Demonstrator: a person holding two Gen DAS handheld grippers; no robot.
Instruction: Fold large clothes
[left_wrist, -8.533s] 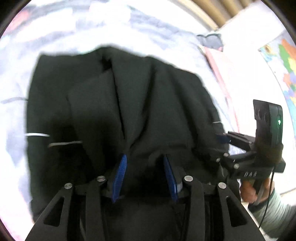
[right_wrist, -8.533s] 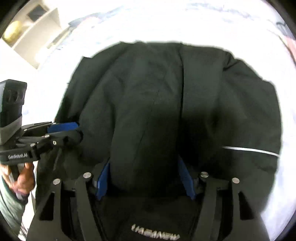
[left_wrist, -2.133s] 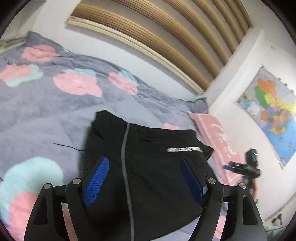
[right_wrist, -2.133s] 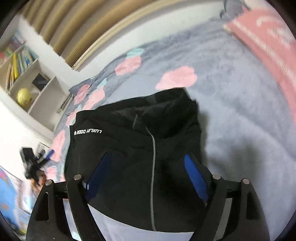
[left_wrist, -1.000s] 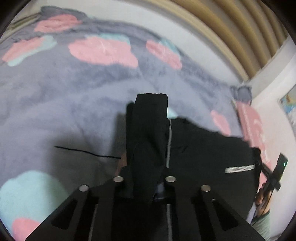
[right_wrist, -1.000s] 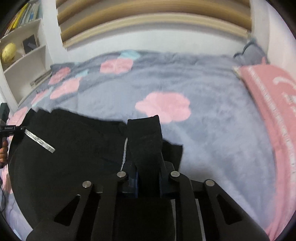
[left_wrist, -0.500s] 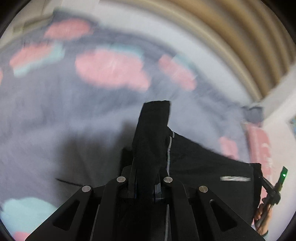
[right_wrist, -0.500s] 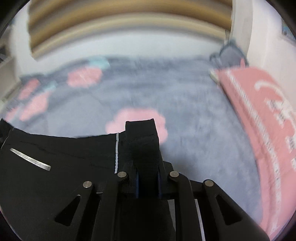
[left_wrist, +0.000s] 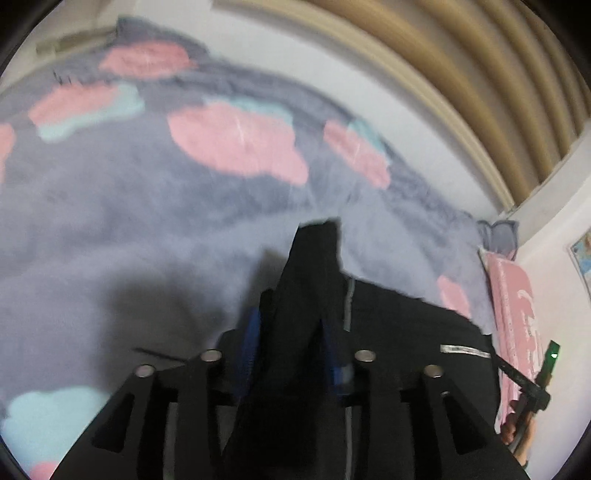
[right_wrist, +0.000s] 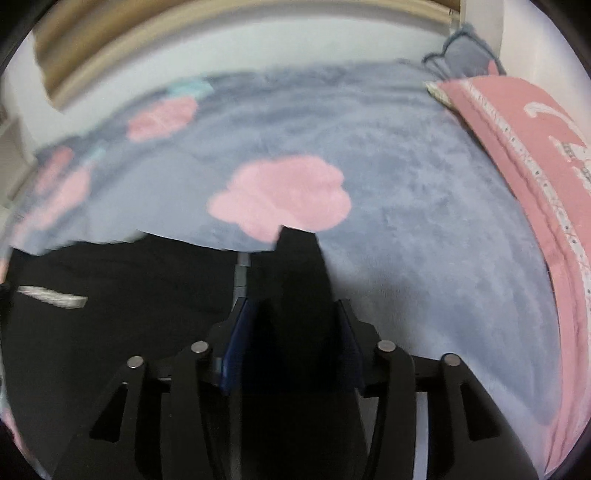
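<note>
Black garment lies on the bed's grey fleece blanket, its long edge running across between the two claws. A raised fold stands between the pads of the left claw, another inside the right claw; both have just been opening, pads now loose beside the cloth. Pink pillow borders the right side. Open blanket stretches ahead to the headboard wall.

One black garment lies on one grey blanket with pink cloud patches. Two tools show: the left tool and the right tool. One pink pillow, one grey cushion, one wall map.
</note>
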